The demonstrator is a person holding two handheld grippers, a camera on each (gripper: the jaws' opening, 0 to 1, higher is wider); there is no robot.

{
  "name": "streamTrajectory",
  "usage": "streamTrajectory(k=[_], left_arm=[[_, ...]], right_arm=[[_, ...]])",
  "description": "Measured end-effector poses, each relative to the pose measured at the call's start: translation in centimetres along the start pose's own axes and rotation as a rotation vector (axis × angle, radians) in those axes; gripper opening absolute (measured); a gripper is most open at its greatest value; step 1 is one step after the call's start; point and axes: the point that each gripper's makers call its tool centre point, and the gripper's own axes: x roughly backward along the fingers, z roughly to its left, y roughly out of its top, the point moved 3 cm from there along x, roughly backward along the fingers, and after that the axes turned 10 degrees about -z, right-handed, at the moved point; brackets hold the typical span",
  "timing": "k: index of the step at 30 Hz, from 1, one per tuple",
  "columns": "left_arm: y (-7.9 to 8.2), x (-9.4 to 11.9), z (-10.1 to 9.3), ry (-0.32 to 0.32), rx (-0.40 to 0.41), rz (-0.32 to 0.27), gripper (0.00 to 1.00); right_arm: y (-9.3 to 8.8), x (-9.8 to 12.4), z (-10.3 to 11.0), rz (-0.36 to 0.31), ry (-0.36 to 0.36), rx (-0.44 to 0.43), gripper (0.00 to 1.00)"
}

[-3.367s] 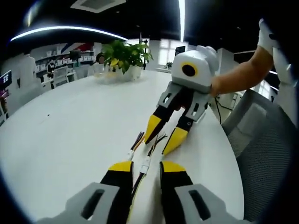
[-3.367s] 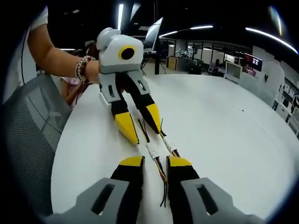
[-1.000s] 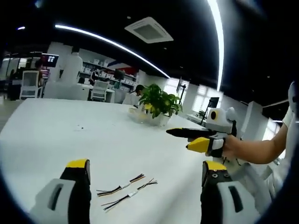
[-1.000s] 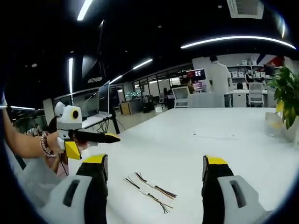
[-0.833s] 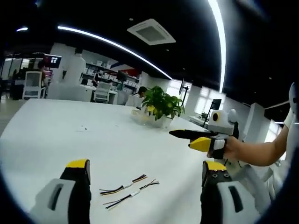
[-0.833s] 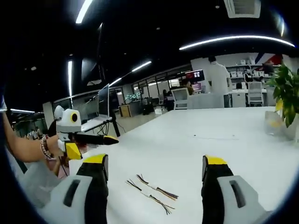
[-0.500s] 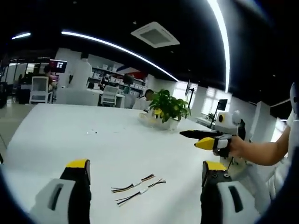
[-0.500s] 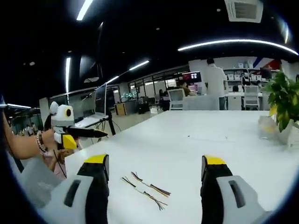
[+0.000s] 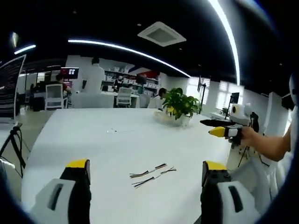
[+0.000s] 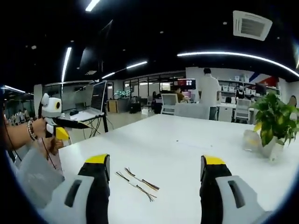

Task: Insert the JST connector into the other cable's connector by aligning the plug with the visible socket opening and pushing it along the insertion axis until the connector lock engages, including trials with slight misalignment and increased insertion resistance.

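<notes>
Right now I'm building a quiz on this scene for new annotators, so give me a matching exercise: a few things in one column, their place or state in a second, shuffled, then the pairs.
Column one:
1. cables
2. potted plant
3. left gripper
4. ceiling vent

Column two:
A. open, holding nothing
B. lying loose on the white table
C. overhead, among the light strips
D. standing on the table's far part

Pairs: 1-B, 2-D, 3-A, 4-C

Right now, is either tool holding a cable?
No. Both tools are open and empty; the thin multicoloured cables with white connectors lie untouched on the white table.
</notes>
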Motion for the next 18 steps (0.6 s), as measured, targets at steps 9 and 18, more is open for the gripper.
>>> streamTrajectory(k=[9,18], left_arm=[[-0.6,4.3,0.9,0.123,-0.084,0.006,0.99],[-2.2,6.8,0.4,0.172,-0.089,0.032,0.99]], right_arm=[[0.9,3.4,1.4,-0.019,-0.041,0.072,0.76],[-1.1,6.2,2.3,0.027,-0.078,0.059,0.75]])
